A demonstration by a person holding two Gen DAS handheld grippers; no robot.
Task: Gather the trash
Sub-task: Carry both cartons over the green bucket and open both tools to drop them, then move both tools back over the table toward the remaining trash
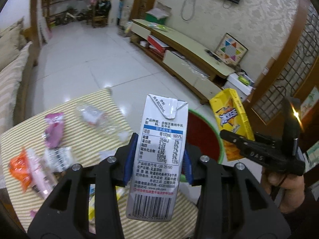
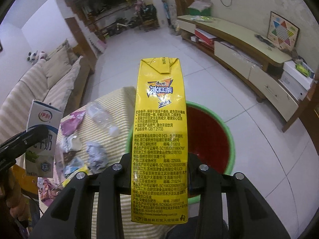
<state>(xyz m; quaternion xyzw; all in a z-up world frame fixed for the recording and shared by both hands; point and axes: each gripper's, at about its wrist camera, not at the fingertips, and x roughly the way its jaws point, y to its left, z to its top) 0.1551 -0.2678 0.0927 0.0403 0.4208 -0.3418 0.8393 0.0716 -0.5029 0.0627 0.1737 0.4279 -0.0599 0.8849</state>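
My left gripper [image 1: 158,159] is shut on a white and blue milk carton [image 1: 159,155], held upright above the striped table's right edge; the carton also shows in the right wrist view [image 2: 42,137]. My right gripper [image 2: 159,171] is shut on a yellow iced tea carton [image 2: 159,139], held upright over the near rim of the green basin [image 2: 223,123] with a red inside. The yellow carton [image 1: 231,119] and right gripper [image 1: 249,151] show to the right in the left wrist view, beside the basin [image 1: 205,135].
On the striped table [image 1: 89,139] lie a clear plastic bottle [image 2: 101,117], a pink wrapper [image 1: 53,129], an orange wrapper [image 1: 19,167], crumpled paper [image 2: 96,155] and several other wrappers. A sofa [image 2: 49,83] stands left, a TV cabinet [image 2: 249,55] right, tiled floor beyond.
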